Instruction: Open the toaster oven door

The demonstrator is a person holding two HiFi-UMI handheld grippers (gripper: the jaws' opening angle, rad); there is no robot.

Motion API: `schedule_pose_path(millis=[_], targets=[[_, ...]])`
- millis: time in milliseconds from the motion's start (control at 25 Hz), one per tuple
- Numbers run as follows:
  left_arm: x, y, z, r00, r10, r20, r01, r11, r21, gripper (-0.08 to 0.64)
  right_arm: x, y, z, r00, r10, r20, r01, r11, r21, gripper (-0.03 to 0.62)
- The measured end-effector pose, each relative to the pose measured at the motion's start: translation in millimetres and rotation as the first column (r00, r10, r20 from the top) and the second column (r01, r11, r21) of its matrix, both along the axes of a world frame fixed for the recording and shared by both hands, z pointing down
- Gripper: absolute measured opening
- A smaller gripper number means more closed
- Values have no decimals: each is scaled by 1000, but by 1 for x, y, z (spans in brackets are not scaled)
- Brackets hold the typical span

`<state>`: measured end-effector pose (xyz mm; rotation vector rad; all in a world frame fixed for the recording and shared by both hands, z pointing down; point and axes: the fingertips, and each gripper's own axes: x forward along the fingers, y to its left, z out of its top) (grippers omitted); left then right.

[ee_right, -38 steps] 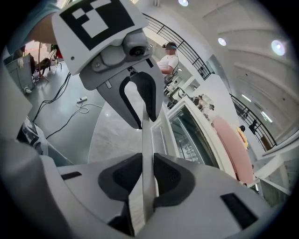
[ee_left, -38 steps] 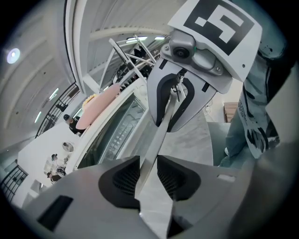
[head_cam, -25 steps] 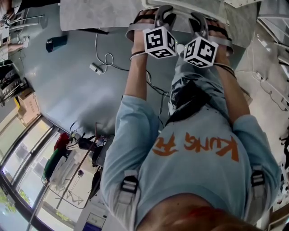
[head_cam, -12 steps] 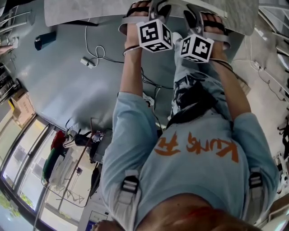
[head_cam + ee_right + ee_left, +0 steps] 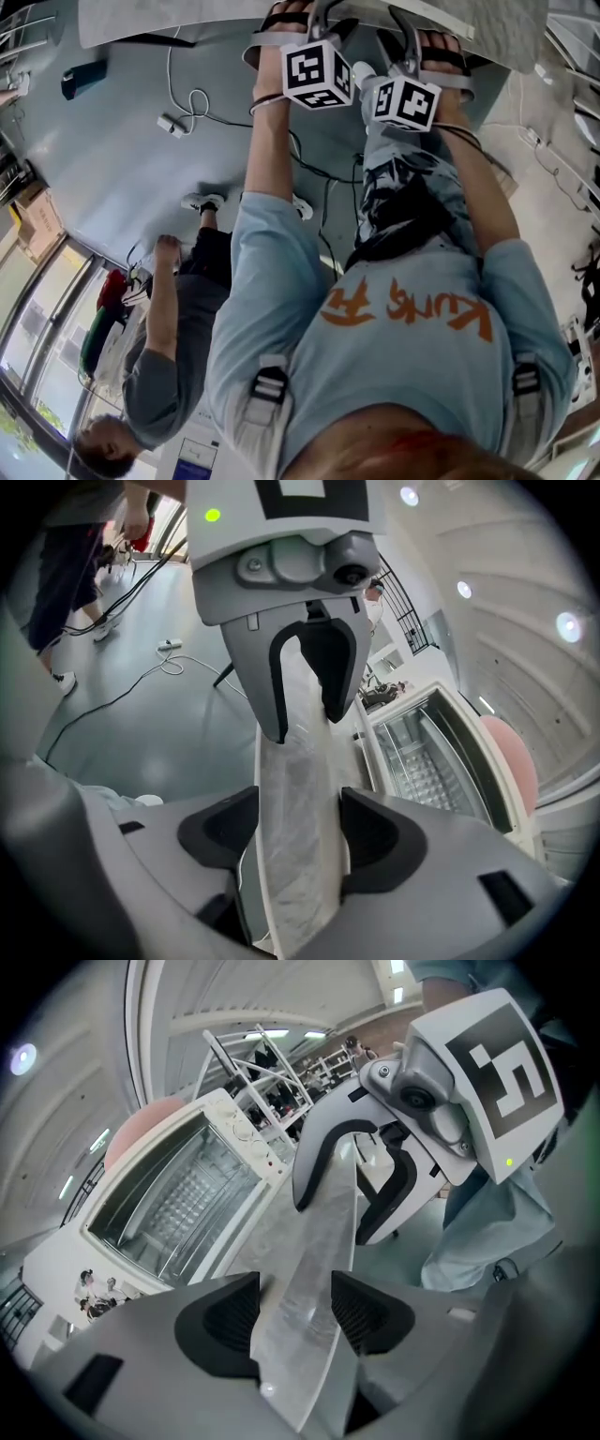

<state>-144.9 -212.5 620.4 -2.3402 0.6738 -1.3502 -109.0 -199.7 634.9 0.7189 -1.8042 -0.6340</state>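
We find the left gripper (image 5: 295, 1314) and right gripper (image 5: 295, 841) jaws just opened, standing apart with the marbled tabletop (image 5: 323, 1232) edge between them, above a grey floor (image 5: 112, 178).

The near end of the toaster oven (image 5: 427, 752) is hidden behind the right gripper (image 5: 298, 841).

A light-blue T-shirt (image 5: 403, 370) (orange print) sits under grey buckled straps (image 5: 269, 384).

I hold both arms (image 5: 272, 150) extended, left gripper (image 5: 295, 1312) beside right gripper (image 5: 298, 841); the 2 jaw pairs have just opened, and the tabletop edge (image 5: 314, 1241) runs between each.
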Motion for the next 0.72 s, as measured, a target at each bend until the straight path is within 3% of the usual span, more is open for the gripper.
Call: schedule_pose_path(millis=[360,480,720], targets=[[-3,4,30,999,-43,-6,43,996,80,242,-4,3,32,1000,-24,-15,25,995,92,281],[-2,3,32,998,-60,-21,61,996,63,236,-4,3,38,1000,-28,-13,29,996,79,303],[-2,9,49,999,-38,36,38,999,-1,241,-4,9,58,999,-33,-20,34,999,32,368]])
